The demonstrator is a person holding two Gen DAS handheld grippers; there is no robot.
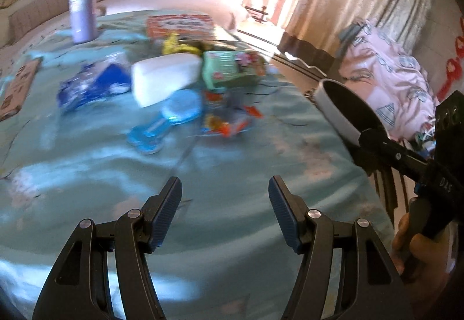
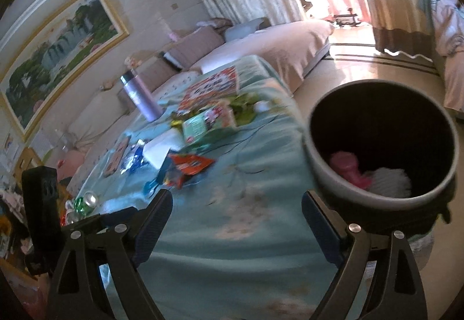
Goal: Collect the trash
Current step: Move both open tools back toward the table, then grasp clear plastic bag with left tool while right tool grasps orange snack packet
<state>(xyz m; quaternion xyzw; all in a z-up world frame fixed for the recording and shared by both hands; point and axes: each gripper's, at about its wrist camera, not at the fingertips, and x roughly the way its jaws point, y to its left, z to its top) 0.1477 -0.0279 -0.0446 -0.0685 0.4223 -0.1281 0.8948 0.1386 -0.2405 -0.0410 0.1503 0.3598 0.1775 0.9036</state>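
Observation:
Litter lies on a table under a teal cloth (image 1: 232, 233): an orange snack wrapper (image 1: 229, 125), a blue wrapper (image 1: 90, 85), a blue plastic piece (image 1: 174, 114), a green carton (image 1: 229, 70) and a white block (image 1: 162, 79). My left gripper (image 1: 224, 183) hovers open over bare cloth short of them, nothing between its fingers. My right gripper (image 2: 236, 198) stands wide open and empty over the table's near end. Just right of its right finger is a dark bin (image 2: 324, 175) with a grey rim. A pink item (image 2: 348, 169) and a white wad (image 2: 391, 180) lie inside.
A purple flask (image 1: 82, 3) stands upright at the table's far left, beside a red printed box (image 1: 179, 25). Cans (image 2: 87, 201) sit low off the table's left side. Beyond are a bed (image 2: 275, 41), curtains and pink bedding (image 1: 391, 73) past the bin.

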